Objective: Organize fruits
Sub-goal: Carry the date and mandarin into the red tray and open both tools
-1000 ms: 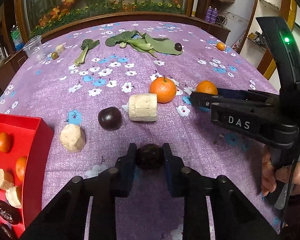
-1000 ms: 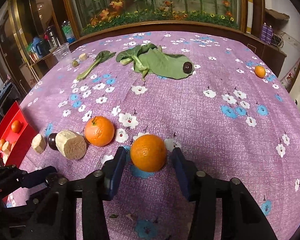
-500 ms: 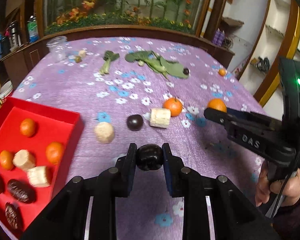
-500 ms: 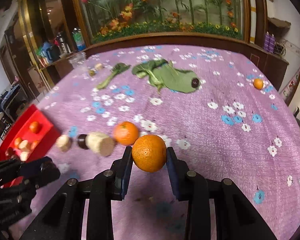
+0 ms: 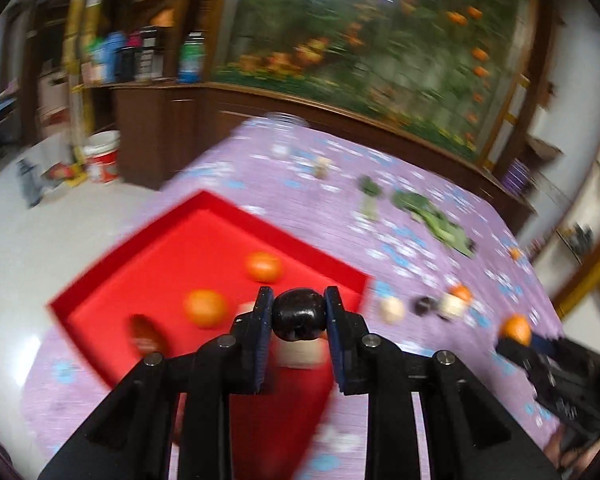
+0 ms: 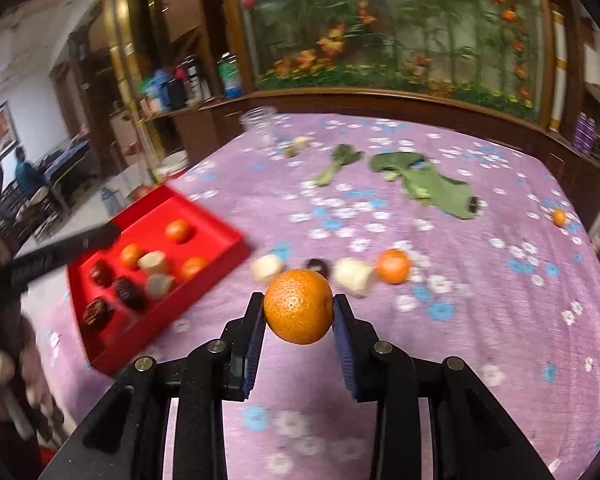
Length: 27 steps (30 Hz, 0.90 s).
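Observation:
My left gripper (image 5: 299,307) is shut on a dark round fruit (image 5: 299,318) and hangs over the red tray (image 5: 204,205). The blurred tray holds two oranges (image 5: 205,307) and a dark fruit. In the right wrist view my right gripper (image 6: 298,312) is shut on an orange (image 6: 298,306), lifted above the purple cloth just right of the red tray (image 6: 224,236). On the cloth behind it lie another orange (image 6: 393,266), two pale chunks (image 6: 354,276) and a dark fruit (image 6: 318,266).
Leafy greens (image 6: 428,184) with a dark fruit (image 6: 474,204) lie mid-table, a small orange (image 6: 559,217) sits far right, and a clear cup (image 6: 260,118) stands at the back. The tray sits at the table's left edge, above the floor. A hand (image 6: 4,364) is at the lower left.
The right jaws closed on the orange and lifted it. Both grippers rose and swung left; the left one, with its dark fruit, is now over the red tray.

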Each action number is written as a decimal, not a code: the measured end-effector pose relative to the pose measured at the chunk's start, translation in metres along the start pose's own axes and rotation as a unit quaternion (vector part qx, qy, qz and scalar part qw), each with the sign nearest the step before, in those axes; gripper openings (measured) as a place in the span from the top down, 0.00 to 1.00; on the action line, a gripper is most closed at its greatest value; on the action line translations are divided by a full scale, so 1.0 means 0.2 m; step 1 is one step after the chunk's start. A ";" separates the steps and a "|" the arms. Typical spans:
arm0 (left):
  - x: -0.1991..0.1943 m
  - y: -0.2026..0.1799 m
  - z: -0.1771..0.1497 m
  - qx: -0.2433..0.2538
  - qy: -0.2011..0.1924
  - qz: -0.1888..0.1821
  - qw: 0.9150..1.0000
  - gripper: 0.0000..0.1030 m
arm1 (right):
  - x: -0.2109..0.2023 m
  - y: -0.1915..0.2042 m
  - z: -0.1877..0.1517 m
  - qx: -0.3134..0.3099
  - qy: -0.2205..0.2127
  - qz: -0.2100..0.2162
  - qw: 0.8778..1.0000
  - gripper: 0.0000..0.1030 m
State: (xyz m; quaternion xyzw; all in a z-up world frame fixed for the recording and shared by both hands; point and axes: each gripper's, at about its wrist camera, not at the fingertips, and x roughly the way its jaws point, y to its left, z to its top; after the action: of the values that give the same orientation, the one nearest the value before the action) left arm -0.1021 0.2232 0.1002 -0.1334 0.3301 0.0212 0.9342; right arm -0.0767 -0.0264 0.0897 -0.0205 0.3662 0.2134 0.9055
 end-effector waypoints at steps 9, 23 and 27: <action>0.01 0.36 0.00 -0.059 -0.004 0.048 0.997 0.76 | 0.24 0.34 0.03 -0.039 0.045 0.050 0.997 0.64; 0.17 0.47 0.03 -0.041 0.008 0.079 0.996 0.76 | 0.63 0.57 0.24 -0.052 0.066 0.056 0.995 0.64; 0.21 0.49 0.06 -0.039 0.011 0.088 0.995 0.76 | 0.73 0.61 0.27 -0.058 0.073 0.052 0.994 0.64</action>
State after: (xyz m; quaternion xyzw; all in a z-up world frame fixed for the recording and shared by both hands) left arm -0.0739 0.3186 0.0596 -0.1399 0.3501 0.1148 0.9190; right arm 0.0035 0.1490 0.0464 -0.0693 0.4191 0.2792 0.8612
